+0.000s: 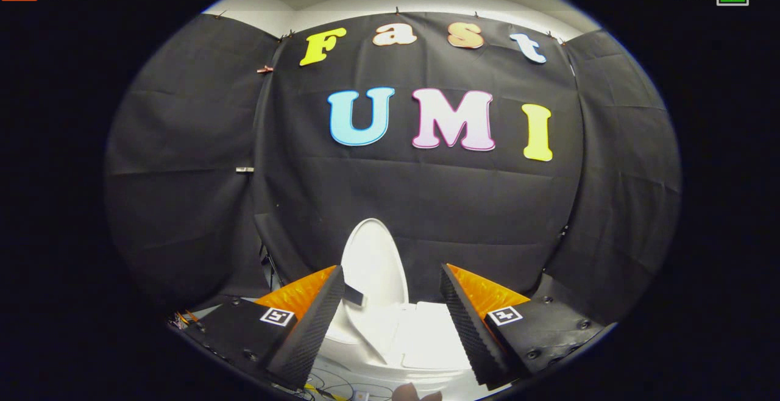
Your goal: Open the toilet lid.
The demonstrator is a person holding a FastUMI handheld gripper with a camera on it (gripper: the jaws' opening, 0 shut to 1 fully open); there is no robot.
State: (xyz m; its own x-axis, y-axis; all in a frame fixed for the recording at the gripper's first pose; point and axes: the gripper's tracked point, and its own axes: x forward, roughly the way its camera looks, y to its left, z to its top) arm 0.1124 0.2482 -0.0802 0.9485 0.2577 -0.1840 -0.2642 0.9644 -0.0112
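Already the toilet lid (373,261) stands upright against the booth wall, so I judge it open. My gripper (392,309) hangs above the toilet tank (420,340), nearer me than the lid, fingers spread wide and holding nothing, clear of it.

The tongs (392,279) are two wedge-shaped fingers with ribbed, textured inner faces. Each finger sits on a dark mounting block fastened with round screws and carrying a small square black-and-white marker tag (277,316).
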